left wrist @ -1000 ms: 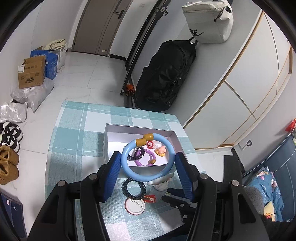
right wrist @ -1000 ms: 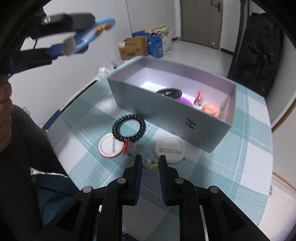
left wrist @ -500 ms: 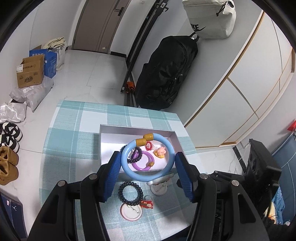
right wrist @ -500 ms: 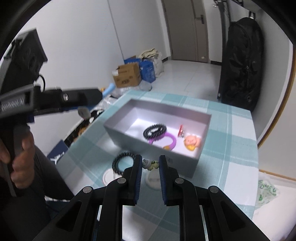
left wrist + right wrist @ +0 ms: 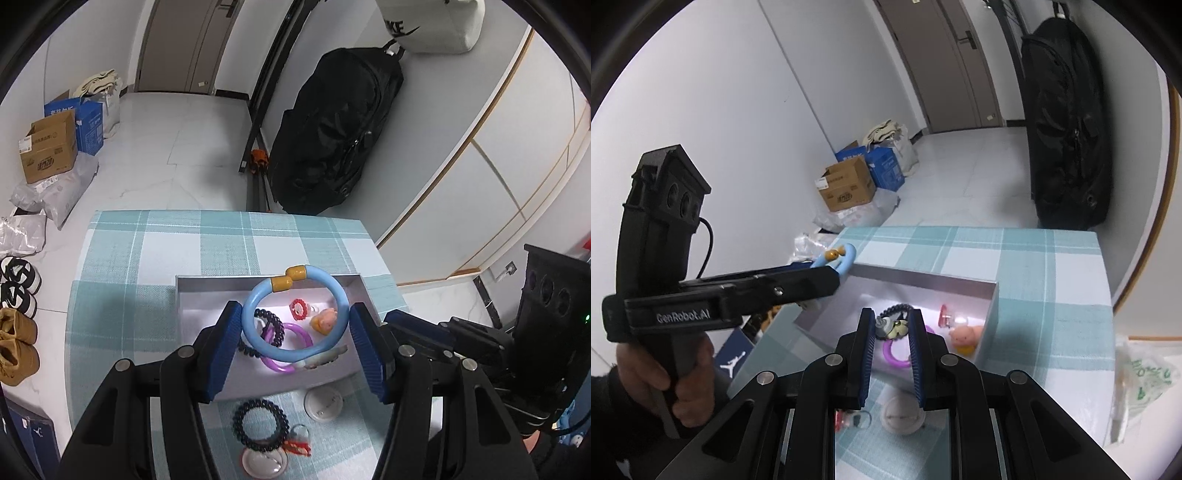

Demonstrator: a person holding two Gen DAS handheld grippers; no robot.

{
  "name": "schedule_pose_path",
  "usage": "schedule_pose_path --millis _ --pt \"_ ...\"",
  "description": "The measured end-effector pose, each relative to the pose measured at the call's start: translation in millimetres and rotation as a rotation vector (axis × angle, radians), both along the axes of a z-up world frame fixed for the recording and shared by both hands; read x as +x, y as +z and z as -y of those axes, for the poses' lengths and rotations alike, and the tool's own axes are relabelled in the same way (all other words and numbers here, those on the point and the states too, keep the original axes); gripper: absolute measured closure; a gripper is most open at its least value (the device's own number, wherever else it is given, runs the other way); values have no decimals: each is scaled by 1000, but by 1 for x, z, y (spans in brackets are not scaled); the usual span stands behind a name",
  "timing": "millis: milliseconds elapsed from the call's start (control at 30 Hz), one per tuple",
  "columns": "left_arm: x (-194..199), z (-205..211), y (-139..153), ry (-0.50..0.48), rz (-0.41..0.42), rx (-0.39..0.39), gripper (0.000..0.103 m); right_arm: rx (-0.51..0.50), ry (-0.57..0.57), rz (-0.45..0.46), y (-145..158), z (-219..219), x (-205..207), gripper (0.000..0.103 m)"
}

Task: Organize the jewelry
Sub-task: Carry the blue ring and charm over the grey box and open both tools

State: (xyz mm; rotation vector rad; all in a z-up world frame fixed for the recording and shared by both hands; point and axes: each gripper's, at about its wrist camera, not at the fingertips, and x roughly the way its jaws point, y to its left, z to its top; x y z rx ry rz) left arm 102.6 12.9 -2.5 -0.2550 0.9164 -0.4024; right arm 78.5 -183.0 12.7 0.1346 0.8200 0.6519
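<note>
My left gripper (image 5: 293, 328) is shut on a light blue ring bracelet (image 5: 258, 339) with a yellow clasp, held above the grey box (image 5: 192, 295); it also shows in the right wrist view (image 5: 846, 258). My right gripper (image 5: 892, 326) is shut on a small yellow-and-grey charm (image 5: 890, 326), held over the box's near wall (image 5: 991, 317). Inside the box lie a black spiral band (image 5: 271, 325), a purple ring (image 5: 295, 332), a red flower ring (image 5: 298, 308) and a pink pig charm (image 5: 325, 319).
On the checked cloth (image 5: 147, 258) in front of the box lie a black bead bracelet (image 5: 260, 424), two white round badges (image 5: 323, 404) and a red charm (image 5: 297, 445). A black bag (image 5: 332, 129) and cardboard boxes (image 5: 48, 151) stand on the floor beyond.
Both grippers have risen and moved toward the box. My right gripper lifted the small charm off the cloth and now holds it over the box. The left still holds the blue bracelet.
</note>
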Motion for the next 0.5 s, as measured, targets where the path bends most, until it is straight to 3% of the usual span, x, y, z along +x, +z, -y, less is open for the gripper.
schedule_pose_path --millis 500 --pt "28 12 -24 -42 -105 12 48 59 -33 -122 -21 6 38 86"
